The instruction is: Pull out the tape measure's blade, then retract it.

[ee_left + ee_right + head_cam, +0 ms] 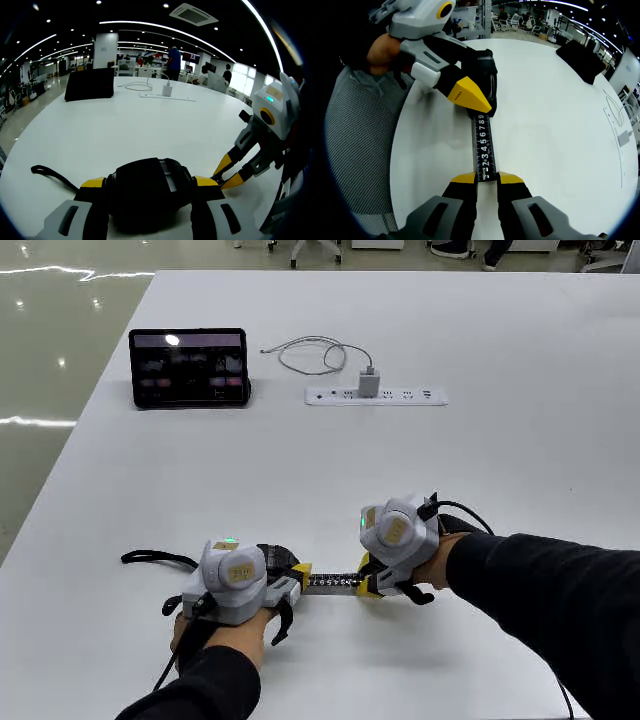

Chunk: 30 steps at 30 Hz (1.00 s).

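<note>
The white desk (pixel 420 460) takes up most of the room in front of the person, with a dark tablet (pixel 188 367) propped at its far left and a power strip (pixel 376 396) with a charger plugged in beside it, both well away from the work.

At the near edge the two grippers face each other. The left gripper (pixel 149 182) is clenched on the black tape measure case (pixel 150 192), one jaw on either side, pinning it on the desk with its wrist strap trailing off to the left. The right gripper (pixel 486 178) is pinched on the free end of the blade (pixel 481 147), which runs flat and straight between them.

Only a short run of blade is out, so I'd judge the pulling-out step barely begun. Next, the right gripper should draw away in line with the blade while the left holds the case steady.
</note>
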Each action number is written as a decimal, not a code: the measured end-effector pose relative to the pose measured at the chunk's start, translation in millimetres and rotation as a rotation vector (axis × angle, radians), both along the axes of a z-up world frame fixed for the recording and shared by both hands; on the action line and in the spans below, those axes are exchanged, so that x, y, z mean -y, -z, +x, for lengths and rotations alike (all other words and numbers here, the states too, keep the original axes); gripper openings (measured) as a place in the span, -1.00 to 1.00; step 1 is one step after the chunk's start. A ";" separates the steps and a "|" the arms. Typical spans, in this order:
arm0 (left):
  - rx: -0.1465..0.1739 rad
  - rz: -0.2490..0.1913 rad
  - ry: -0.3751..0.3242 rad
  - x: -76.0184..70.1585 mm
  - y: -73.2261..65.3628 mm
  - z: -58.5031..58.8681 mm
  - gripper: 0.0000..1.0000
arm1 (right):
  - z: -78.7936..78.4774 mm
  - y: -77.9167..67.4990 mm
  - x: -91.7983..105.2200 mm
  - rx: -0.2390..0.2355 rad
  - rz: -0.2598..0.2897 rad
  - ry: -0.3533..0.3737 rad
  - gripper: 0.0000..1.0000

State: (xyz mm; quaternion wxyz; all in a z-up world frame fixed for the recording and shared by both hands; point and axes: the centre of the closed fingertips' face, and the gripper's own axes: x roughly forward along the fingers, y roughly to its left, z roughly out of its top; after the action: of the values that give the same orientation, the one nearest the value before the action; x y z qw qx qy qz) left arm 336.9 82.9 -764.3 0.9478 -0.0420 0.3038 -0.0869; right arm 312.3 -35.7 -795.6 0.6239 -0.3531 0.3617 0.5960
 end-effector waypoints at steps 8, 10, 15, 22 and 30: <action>-0.010 -0.005 0.000 0.2 -0.1 -0.7 0.23 | 0.7 0.3 -3.5 0.000 0.008 0.000 -0.80; -0.012 -0.010 0.004 -0.2 -0.2 -1.1 0.23 | 1.0 0.7 -3.6 -0.004 0.012 0.009 -0.80; -0.018 -0.026 0.013 -0.3 -0.8 -2.8 0.23 | 1.9 1.2 -6.4 -0.015 0.017 0.017 -0.80; -0.014 -0.032 0.010 -0.6 -0.9 -1.8 0.23 | 3.5 0.3 -12.7 -0.016 0.028 0.015 -0.80; -0.013 -0.033 0.013 -0.5 -0.6 -1.7 0.23 | 4.0 1.2 -19.7 -0.014 0.039 0.012 -0.79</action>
State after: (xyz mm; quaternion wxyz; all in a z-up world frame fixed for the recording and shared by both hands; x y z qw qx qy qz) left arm 335.2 83.4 -763.7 0.9444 -0.0561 0.3089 -0.0979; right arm 316.3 -16.1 -796.7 0.6318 -0.3344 0.3564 0.6017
